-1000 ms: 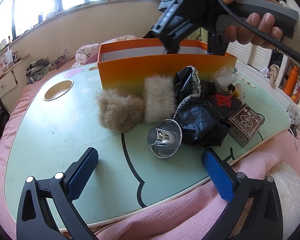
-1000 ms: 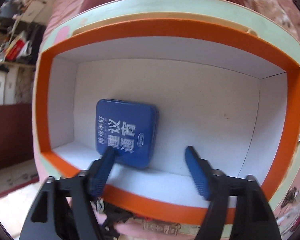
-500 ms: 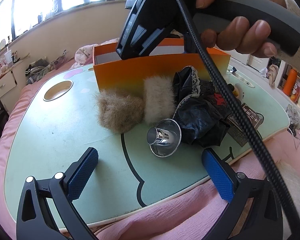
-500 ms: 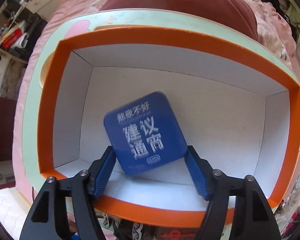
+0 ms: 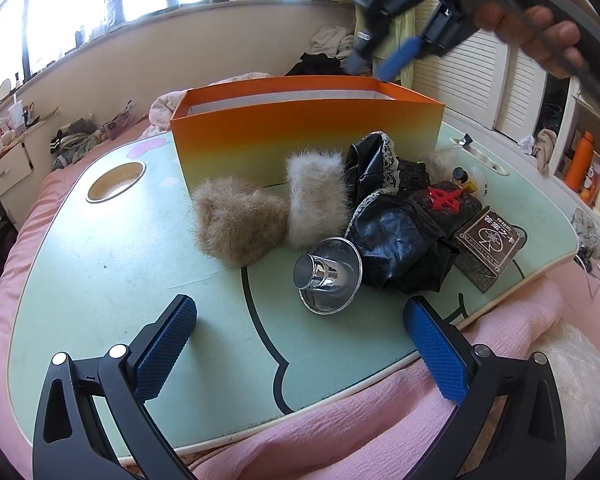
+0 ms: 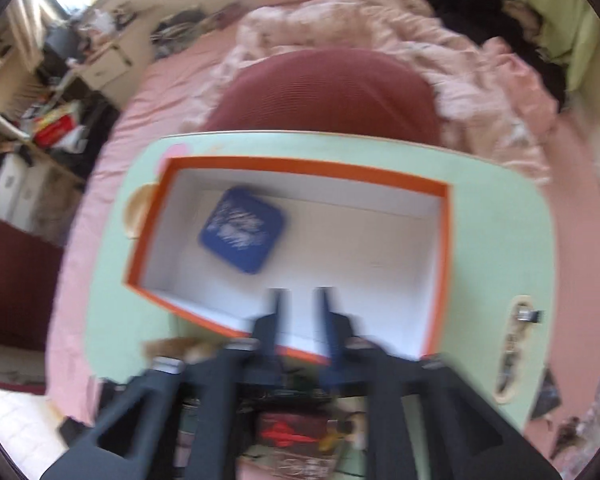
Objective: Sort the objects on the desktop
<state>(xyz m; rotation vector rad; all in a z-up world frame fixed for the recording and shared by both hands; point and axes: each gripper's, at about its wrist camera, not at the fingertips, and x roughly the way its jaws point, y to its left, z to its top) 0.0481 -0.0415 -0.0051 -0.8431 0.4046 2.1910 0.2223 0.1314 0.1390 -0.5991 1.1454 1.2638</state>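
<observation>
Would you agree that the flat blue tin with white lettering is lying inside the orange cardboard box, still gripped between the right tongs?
Not quite. The flat blue tin with white lettering does lie inside the orange cardboard box, but the right tongs hold nothing: they hang above the box, apart from the tin, with an empty gap between them. The right wrist view shows this.

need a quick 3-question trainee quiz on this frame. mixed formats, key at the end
1. True or false: the blue tin lies inside the orange box.
2. Which object on the table lies closest in front of the left claw?
A. the silver funnel
B. the card box
C. the brown fur piece
3. Fill in: the left claw's jaws are ___, with nothing between the pads.

Key: 1 true; 2 A; 3 open
</observation>
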